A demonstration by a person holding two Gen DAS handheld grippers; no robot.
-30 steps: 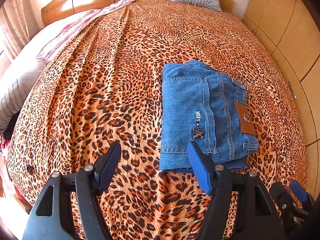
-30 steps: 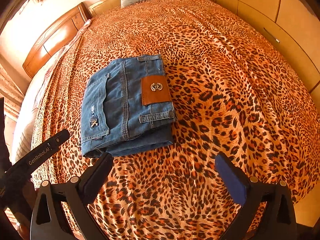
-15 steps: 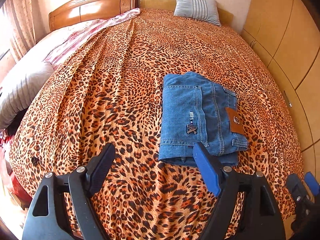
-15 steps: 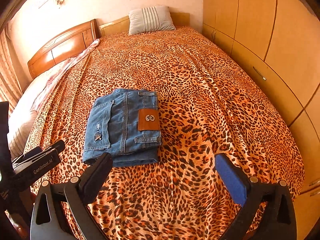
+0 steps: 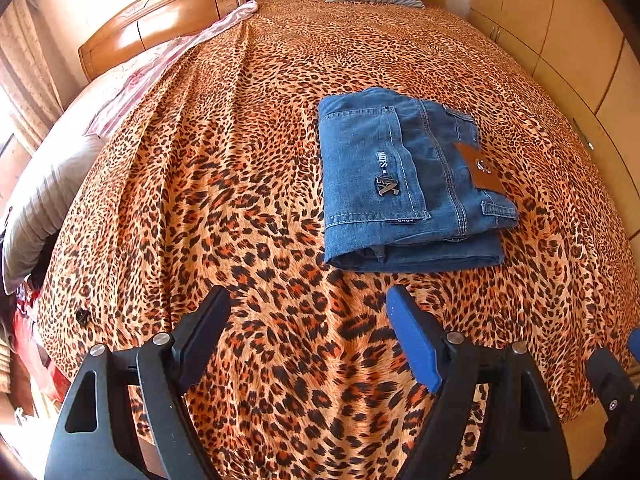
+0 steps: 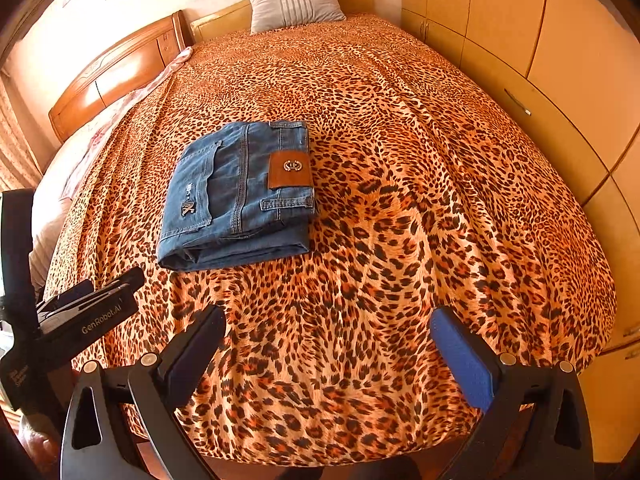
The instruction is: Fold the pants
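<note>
The blue jeans (image 5: 404, 184) lie folded into a compact rectangle on the leopard-print bed cover (image 5: 240, 160), brown leather patch up. They also show in the right wrist view (image 6: 240, 196). My left gripper (image 5: 308, 320) is open and empty, above the cover, short of the jeans' near edge. My right gripper (image 6: 326, 340) is open and empty, also back from the jeans near the bed's foot. The left gripper's body (image 6: 80, 312) shows at the left of the right wrist view.
A grey striped pillow (image 6: 294, 2) leans at the head of the bed beside a wooden headboard (image 6: 120, 72). Wooden wardrobe doors (image 6: 540, 40) run along the right side. A pale quilt (image 5: 60, 176) lies along the left edge.
Both grippers have pulled back from the folded jeans toward the foot of the bed and tilted up. The jeans have not moved. Both grippers stayed open.
</note>
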